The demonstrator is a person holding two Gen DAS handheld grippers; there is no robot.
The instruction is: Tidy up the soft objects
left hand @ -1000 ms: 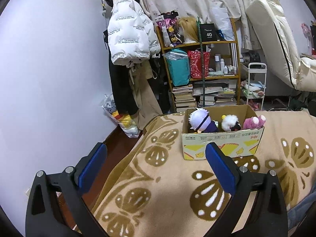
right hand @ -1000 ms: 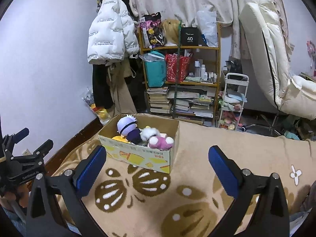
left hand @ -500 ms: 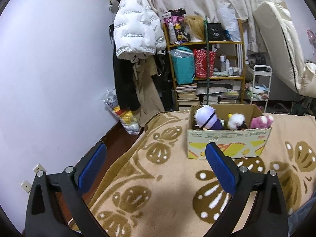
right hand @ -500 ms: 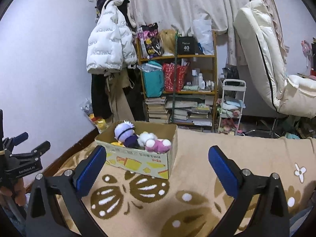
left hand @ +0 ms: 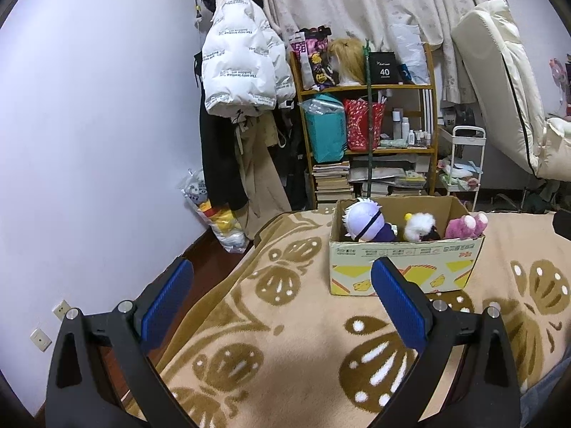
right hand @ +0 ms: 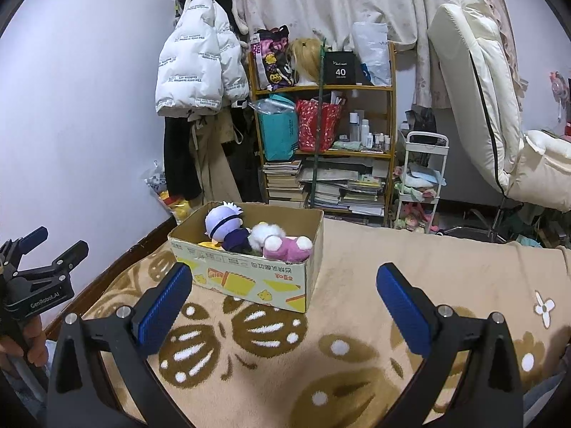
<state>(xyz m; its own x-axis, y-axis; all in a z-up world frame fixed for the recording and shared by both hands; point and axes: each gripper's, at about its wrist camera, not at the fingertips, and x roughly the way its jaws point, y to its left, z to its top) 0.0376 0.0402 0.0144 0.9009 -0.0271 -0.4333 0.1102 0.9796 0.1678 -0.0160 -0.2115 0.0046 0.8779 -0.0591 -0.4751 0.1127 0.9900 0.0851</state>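
With my left tongs (left hand: 282, 299) and right tongs (right hand: 282, 299) both released and empty, the plush toys (right hand: 249, 237) already sit in the cardboard box (right hand: 249, 278) near the bed's (right hand: 410, 260) far edge, so I judge only checking for strays remains.

1. A white puffer jacket (left hand: 242, 67) hangs on the wall.
2. A wooden shelf (right hand: 323, 149) holds books, a teal bag (right hand: 278, 132) and a red bag (right hand: 317, 125).
3. A white trolley (right hand: 423, 178) stands beside the shelf.
4. A cream chair (right hand: 474, 103) is at right.
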